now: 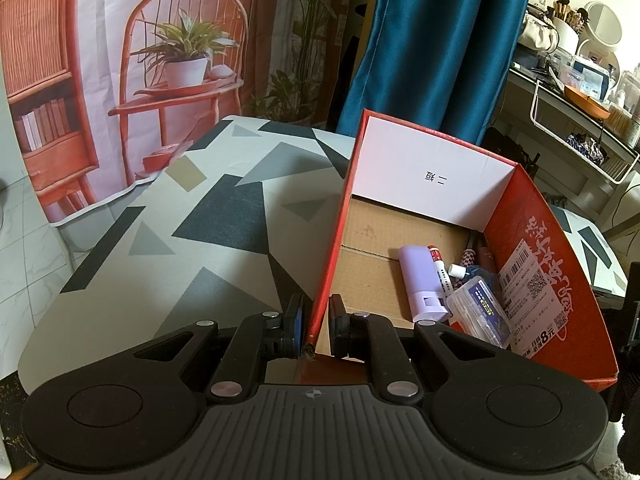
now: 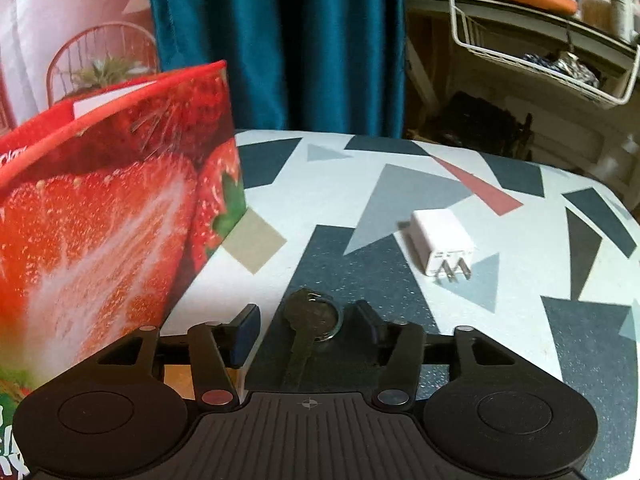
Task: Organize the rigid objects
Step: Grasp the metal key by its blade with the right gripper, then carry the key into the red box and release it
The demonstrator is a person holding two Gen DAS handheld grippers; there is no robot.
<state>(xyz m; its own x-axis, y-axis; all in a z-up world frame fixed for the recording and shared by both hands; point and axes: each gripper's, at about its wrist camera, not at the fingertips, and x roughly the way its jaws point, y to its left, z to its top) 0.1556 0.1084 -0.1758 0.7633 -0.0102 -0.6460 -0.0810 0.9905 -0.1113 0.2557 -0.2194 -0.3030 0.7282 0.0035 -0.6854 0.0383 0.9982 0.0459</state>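
My left gripper is shut on the left wall of the red cardboard box, one pad on each side of the wall near its front corner. Inside the box lie a purple tube, a white marker, a clear plastic case and a few smaller items against the right wall. In the right wrist view a dark key on a metal ring lies on the table between the fingers of my right gripper, which is open and not touching it. A white charger plug lies farther right.
The box's strawberry-printed outer side stands close to the left of my right gripper. The table has a geometric-patterned cloth. Behind it hang a blue curtain and a printed backdrop. A cluttered shelf with a wire basket is at the right.
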